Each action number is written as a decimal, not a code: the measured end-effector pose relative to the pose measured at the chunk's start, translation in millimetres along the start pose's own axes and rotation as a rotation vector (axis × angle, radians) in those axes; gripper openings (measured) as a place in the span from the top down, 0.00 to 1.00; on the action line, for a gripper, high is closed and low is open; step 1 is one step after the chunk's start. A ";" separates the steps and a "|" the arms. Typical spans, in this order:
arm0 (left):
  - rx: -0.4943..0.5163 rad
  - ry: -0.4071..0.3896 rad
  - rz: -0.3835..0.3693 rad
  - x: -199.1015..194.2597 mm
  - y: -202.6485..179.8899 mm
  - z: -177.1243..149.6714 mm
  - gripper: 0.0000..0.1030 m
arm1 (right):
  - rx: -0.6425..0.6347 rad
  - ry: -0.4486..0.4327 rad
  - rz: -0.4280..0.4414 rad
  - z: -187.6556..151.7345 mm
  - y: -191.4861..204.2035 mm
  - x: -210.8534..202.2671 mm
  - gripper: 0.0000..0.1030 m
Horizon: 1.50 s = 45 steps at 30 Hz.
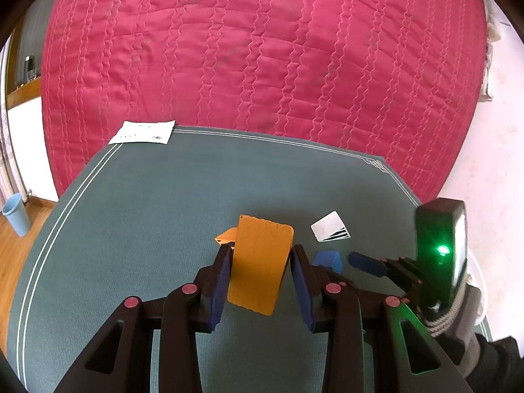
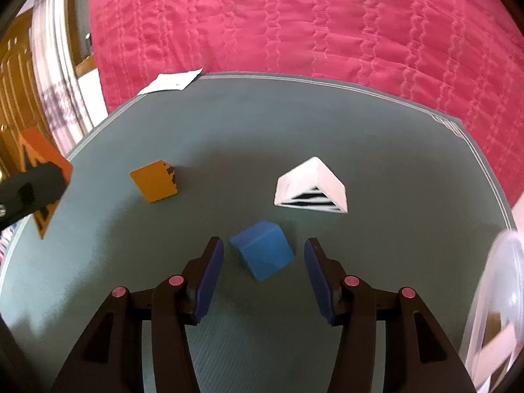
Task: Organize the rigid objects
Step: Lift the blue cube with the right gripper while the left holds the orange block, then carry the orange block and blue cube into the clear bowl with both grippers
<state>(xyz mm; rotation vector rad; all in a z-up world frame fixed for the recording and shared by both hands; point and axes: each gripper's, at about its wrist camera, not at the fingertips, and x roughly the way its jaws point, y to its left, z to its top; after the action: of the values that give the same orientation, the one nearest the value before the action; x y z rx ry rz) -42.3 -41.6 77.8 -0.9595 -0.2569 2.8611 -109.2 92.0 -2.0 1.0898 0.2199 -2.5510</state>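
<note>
My left gripper (image 1: 260, 255) is shut on a large orange block (image 1: 260, 262) and holds it above the grey-green mat (image 1: 147, 229); the block also shows at the left edge of the right wrist view (image 2: 42, 160). A smaller orange block (image 2: 155, 180) lies on the mat and peeks out behind the held one (image 1: 226, 236). My right gripper (image 2: 263, 249) is open, its fingers on either side of a blue block (image 2: 263, 253) on the mat, apart from it. A white triangular prism (image 2: 311, 186) lies beyond the blue block and also shows in the left wrist view (image 1: 330, 226).
The mat lies on a pink quilted bedspread (image 1: 262, 49). A white paper sheet (image 1: 142, 132) sits at the mat's far left corner. A clear plastic container (image 2: 497, 294) stands at the right edge. A blue bin (image 1: 16, 217) stands on the wooden floor at the left.
</note>
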 end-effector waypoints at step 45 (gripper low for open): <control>0.095 0.042 0.002 14.0 -28.1 -15.9 0.62 | 0.291 -0.156 -0.040 -82.6 -59.2 -130.1 0.65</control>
<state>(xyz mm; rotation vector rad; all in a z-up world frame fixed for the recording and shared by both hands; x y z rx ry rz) -42.3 -9.9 62.6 -1.0007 -0.1146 2.8227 6.5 203.7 35.2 0.9831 -0.1765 -2.7487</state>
